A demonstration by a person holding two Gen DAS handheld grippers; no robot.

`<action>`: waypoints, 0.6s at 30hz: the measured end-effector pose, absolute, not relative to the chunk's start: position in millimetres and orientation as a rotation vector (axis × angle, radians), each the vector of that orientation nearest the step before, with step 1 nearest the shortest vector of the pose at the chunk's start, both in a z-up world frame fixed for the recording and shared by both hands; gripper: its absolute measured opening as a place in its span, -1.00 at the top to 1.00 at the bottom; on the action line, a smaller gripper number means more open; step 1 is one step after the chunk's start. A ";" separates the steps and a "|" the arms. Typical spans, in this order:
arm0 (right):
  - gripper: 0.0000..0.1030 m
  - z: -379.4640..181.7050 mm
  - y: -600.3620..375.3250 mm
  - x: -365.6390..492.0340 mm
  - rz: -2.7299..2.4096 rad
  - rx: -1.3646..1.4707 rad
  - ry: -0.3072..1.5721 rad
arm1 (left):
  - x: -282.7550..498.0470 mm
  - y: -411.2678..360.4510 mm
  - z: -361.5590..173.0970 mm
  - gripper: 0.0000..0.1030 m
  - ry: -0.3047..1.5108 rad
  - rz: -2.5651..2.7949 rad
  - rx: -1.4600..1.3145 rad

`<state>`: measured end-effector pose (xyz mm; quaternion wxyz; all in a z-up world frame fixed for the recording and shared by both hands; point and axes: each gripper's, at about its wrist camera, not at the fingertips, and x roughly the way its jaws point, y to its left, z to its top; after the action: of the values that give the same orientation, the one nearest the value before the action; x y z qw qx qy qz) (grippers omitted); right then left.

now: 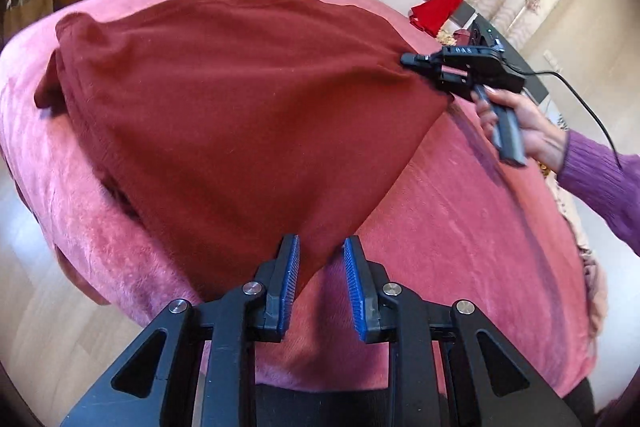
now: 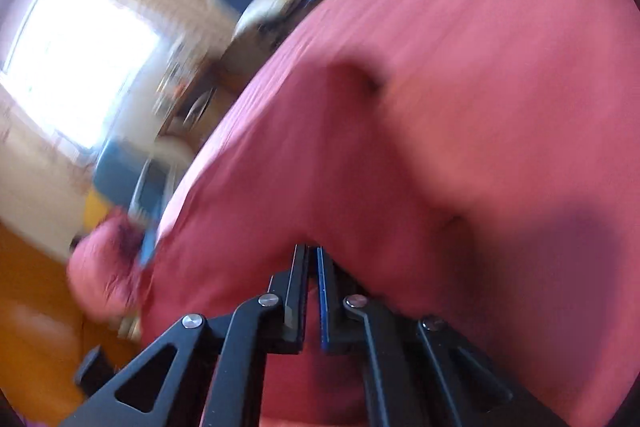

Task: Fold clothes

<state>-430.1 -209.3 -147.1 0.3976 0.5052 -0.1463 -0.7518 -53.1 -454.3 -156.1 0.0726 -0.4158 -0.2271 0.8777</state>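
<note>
A: Left wrist view: dark red garment (image 1: 240, 107) is lifted and stretched over the pink blanket (image 1: 460, 227). Its far end droops back onto the blanket; its near corner hangs down between the blue pads (image 1: 290, 267) of the left gripper (image 1: 320, 263).

B: Is that corner clamped?

A: Doubtful. The jaws stand narrow, with visible space on the right side of the cloth. It touches the left pad at most, so I read the jaws as not pressing.

B: Right gripper?

A: Right gripper (image 1: 412, 61) sits at the garment's right edge, above the blanket, held in a hand (image 1: 520, 123) with a purple sleeve (image 1: 600, 179). Jaws are closed, and the cloth fans out in taut creases from the tips. The right wrist view is blurred: its fingers (image 2: 296, 287) are nearly together, with reddish cloth filling the frame beyond.

B: Risks?

A: First, the near corner slips out of the left jaws if the hands pull apart, since nothing squeezes it; the garment then swings from one point and bunches. Second, the right pinch takes little cloth, so a quick pull may strip it free. Third, the drooping far end may drag and crease against the fleecy blanket, spoiling a flat fold.

B: Separate red cloth (image 1: 434, 11) lies beyond the garment, at the blanket's far edge, clear of both tools.
</note>
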 end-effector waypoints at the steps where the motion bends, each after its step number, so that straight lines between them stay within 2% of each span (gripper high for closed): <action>1: 0.90 -141.7 -201.7 -439.4 -1.967 1.264 -0.384 | -50.1 -459.2 -157.5 0.50 -0.702 2.619 -1.246; 2: 0.88 -135.5 -195.7 -445.1 -2.012 1.255 -0.381 | -43.7 -464.1 -159.2 0.50 -0.727 2.603 -1.240; 3: 0.63 -126.4 -191.8 -444.7 -2.033 1.242 -0.359 | -35.4 -469.2 -160.3 0.50 -0.766 2.585 -1.229; 4: 0.50 -116.3 -187.6 -438.8 -2.032 1.209 -0.352 | -30.4 -473.4 -160.1 0.50 -0.808 2.570 -1.215; 8: 0.50 -101.2 -172.5 -398.0 -1.960 1.134 -0.347 | -21.8 -469.3 -142.9 0.51 -0.842 2.573 -1.066; 12: 0.54 -126.4 -178.9 -372.1 -1.896 1.233 -0.256 | -25.2 -452.9 -133.6 0.50 -0.653 2.690 -1.057; 13: 0.66 -132.9 -176.7 -372.2 -1.923 1.254 -0.236 | -34.1 -449.1 -137.6 0.50 -0.610 2.715 -1.134; 15: 0.91 -141.1 -160.7 -375.6 -2.000 1.275 -0.269 | -36.4 -447.4 -147.0 0.50 -0.596 2.699 -1.226; 17: 0.93 -142.2 -147.1 -381.2 -2.070 1.296 -0.369 | -31.9 -448.9 -153.6 0.50 -0.616 2.664 -1.273; 18: 0.82 -137.5 -145.0 -381.2 -2.097 1.286 -0.409 | -27.3 -451.8 -151.9 0.50 -0.639 2.648 -1.259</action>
<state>-381.2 -145.0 -137.5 0.3184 0.4887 -0.1554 -0.7972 -27.3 -451.8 -151.9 0.0704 -0.4185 -0.2125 0.8802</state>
